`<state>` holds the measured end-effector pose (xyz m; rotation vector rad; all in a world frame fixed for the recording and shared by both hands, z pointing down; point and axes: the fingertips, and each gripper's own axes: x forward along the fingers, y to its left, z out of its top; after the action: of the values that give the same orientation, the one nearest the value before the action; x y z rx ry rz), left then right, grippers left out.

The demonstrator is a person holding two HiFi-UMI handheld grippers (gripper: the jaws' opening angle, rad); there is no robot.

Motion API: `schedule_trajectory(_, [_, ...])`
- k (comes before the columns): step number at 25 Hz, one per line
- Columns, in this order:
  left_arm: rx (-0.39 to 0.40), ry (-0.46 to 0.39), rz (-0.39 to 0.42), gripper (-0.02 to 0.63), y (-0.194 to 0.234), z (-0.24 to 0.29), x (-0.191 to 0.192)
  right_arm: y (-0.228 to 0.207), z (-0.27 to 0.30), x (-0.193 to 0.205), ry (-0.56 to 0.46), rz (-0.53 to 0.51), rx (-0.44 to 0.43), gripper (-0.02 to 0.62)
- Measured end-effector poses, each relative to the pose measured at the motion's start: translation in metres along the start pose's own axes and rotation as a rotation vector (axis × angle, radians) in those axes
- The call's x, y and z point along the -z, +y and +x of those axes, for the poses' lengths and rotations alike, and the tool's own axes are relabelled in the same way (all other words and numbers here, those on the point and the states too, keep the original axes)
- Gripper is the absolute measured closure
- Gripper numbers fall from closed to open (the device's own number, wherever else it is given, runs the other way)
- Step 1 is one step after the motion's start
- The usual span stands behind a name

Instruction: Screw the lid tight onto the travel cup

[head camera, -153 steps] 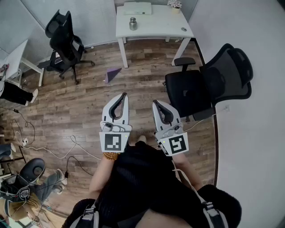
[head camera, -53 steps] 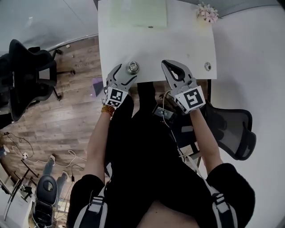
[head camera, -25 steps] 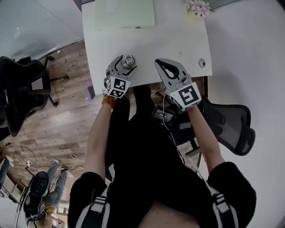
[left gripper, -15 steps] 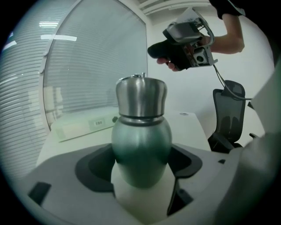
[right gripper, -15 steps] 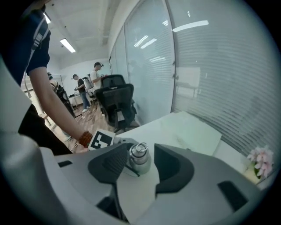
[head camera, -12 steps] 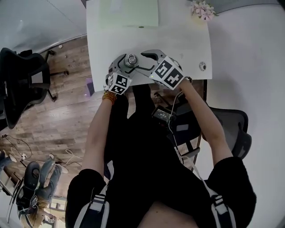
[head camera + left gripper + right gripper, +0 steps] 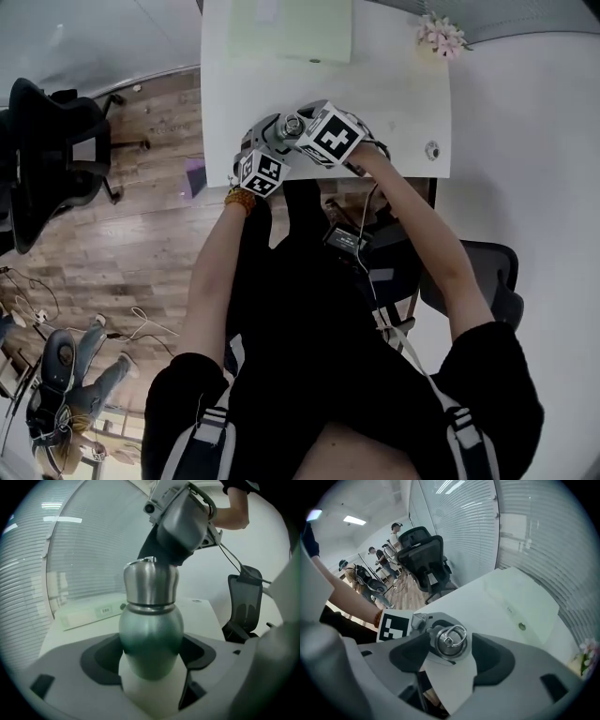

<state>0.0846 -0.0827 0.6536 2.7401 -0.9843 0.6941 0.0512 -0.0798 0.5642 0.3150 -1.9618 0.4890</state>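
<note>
A steel travel cup [image 7: 151,630] stands near the front edge of the white table [image 7: 394,84]. Its steel lid [image 7: 151,581] sits on top. My left gripper [image 7: 151,654] is shut on the cup's round body, with a dark pad pressing on each side. From above, the right gripper [image 7: 183,522] points steeply down over the lid. In the right gripper view the lid's ring top [image 7: 451,641] lies between the jaws of my right gripper [image 7: 452,651]. Those jaws have just been opening and stand apart, with a gap on the right side. In the head view both marker cubes crowd around the cup [image 7: 287,125].
A pale green pad [image 7: 291,28] lies at the table's far side, flowers [image 7: 441,36] at its far right corner, a small round fitting [image 7: 431,150] near the right edge. Black office chairs stand left [image 7: 56,150] and right [image 7: 478,281]. People stand far off [image 7: 370,569].
The right gripper swung left from beside the cup, tipped downward over the lid, and its jaws opened. The left gripper stayed put on the cup.
</note>
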Motion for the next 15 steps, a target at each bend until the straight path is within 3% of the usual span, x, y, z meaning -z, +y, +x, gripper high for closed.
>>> schedule_trajectory(5, [0.005, -0.008, -0.002, 0.235, 0.0001, -0.0007, 0.0013, -0.0018, 0.0110, 0.0011, 0.031, -0.001, 0.025, 0.362])
schedule_trajectory(8, [0.005, -0.009, -0.003, 0.235, 0.0003, -0.0016, -0.0009, -0.0002, 0.0115, 0.0007, 0.044, -0.019, 0.034, 0.364])
schedule_trajectory(12, [0.021, -0.001, -0.002, 0.235, -0.0012, -0.0007, -0.0008, 0.0005, 0.0100, -0.0004, 0.053, -0.088, 0.026, 0.367])
schedule_trajectory(15, [0.080, 0.021, 0.001, 0.233, -0.0037, 0.0007, 0.0008, 0.0032, 0.0102, 0.0031, 0.094, -0.179, -0.024, 0.367])
